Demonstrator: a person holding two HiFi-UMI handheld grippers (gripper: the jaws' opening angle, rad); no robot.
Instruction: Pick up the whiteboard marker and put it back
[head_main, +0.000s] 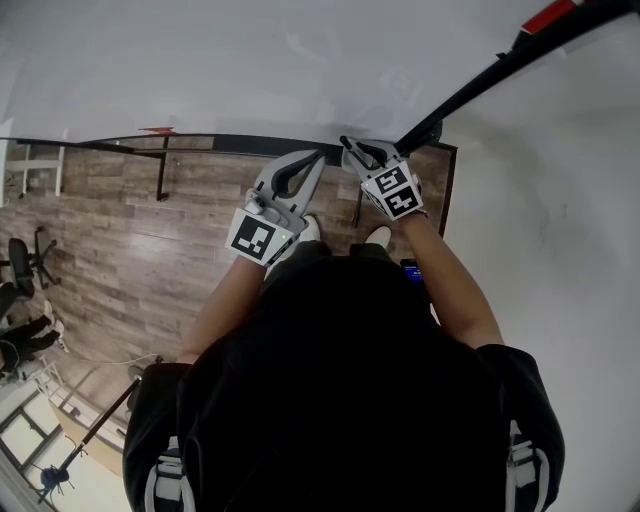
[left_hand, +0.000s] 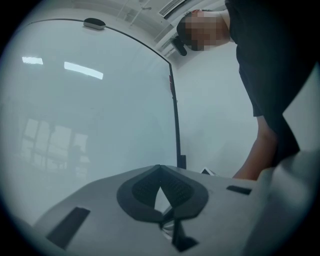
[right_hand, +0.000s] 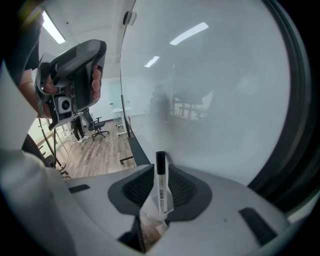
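Note:
The whiteboard marker (right_hand: 161, 186), white-bodied with a black cap, stands between the pads of my right gripper (right_hand: 160, 172), cap pointing away toward the whiteboard (right_hand: 215, 90). The jaws stand a little apart round it, with a thin gap at the right pad, so the gripper is open. In the head view the right gripper (head_main: 349, 144) sits at the board's dark bottom ledge (head_main: 225, 143); the marker is hidden there. My left gripper (head_main: 318, 156) is beside it, held level, shut and empty (left_hand: 160, 169), and is also in the right gripper view as the left gripper (right_hand: 75, 80).
A black pole with a red end (head_main: 480, 85) slants across the upper right. The board's stand legs (head_main: 162, 175) rest on the wooden floor (head_main: 130, 260). Office chairs (head_main: 25, 262) stand at the far left, and one chair (right_hand: 97, 127) shows behind the board.

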